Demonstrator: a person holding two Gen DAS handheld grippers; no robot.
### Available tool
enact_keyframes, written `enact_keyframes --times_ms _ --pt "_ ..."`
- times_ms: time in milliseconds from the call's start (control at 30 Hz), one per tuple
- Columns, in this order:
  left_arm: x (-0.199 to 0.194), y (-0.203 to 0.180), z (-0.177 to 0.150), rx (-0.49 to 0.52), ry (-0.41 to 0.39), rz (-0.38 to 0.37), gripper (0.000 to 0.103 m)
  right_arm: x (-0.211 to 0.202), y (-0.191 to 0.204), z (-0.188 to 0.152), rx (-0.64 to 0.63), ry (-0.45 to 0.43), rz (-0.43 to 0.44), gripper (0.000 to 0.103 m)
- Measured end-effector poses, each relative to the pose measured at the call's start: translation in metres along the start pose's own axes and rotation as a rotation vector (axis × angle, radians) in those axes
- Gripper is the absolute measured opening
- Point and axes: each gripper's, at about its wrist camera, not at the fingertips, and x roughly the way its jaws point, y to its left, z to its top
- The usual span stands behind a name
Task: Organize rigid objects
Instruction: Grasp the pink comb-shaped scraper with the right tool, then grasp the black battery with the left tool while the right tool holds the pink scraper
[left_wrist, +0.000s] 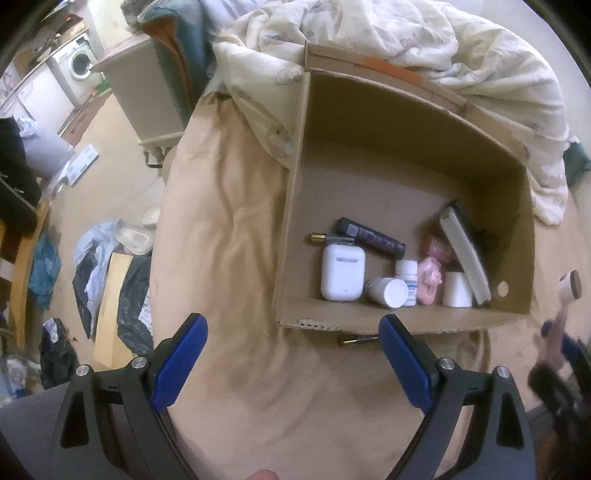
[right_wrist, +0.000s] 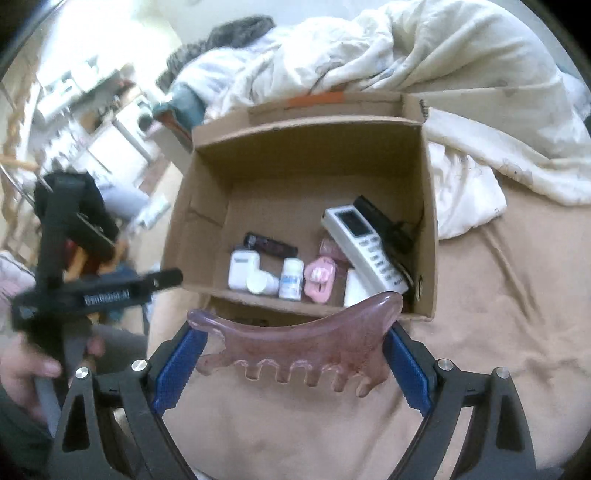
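With my right gripper (right_wrist: 293, 356) clamped across the translucent pink toothed scraping comb (right_wrist: 295, 343), I'd release low into the brown cardboard box (right_wrist: 428, 221) at frame centre, probably its bare left floor; my left gripper (left_wrist: 293, 363) gapes empty.

Right hand-held gripper (right_wrist: 293, 354) clamps a pink comb (right_wrist: 295, 343) before the cardboard box (right_wrist: 428, 221).

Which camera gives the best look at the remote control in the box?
The right wrist view: the remote control shows its face, screen and buttons, leaning against the cardboard box wall. The left wrist view shows only its white edge, tilted, its face hidden.
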Motion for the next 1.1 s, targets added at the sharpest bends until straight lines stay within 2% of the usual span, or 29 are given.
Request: enact_keyframes --times_ms 100,200,267,333,433,533,667,967,1033,1100 --pt "-0.004 0.004 -0.004 -0.005 -0.023 -0.002 0.093 0.02 -0.005 -0.005 0.021 -0.022 -0.013 0.099" --pt "-0.002 -0.006 -0.014 0.045 -0.024 0.008 0.093 0.018 -0.018 0.002 0.106 -0.057 0.039 0.099" --pt "0.007 -0.022 -0.024 0.089 -0.005 0.012 0.093 0.016 -0.024 0.007 0.129 -0.077 0.044 0.099" --pt "0.024 -0.039 -0.033 0.116 0.049 -0.001 0.093 0.018 -0.031 0.011 0.161 -0.073 0.057 0.099" --pt "0.045 -0.057 -0.038 0.113 0.096 -0.007 0.093 0.02 -0.039 0.015 0.204 -0.061 0.075 0.099" --pt "0.067 -0.073 -0.037 0.108 0.11 0.015 0.093 0.019 -0.042 0.018 0.23 -0.071 0.093 0.099" --pt "0.095 -0.095 -0.035 0.181 0.106 0.092 0.093 0.018 -0.044 0.019 0.24 -0.078 0.093 0.099" --pt "0.125 -0.097 -0.024 0.134 0.132 0.052 0.091 0.02 -0.047 0.02 0.267 -0.067 0.118 0.099" --pt "0.126 -0.092 -0.022 0.132 0.13 0.039 0.088 0.022 -0.046 0.021 0.269 -0.058 0.12 0.099" --pt "0.125 -0.083 -0.025 0.126 0.124 0.036 0.076 0.021 -0.043 0.022 0.27 -0.054 0.122 0.099"
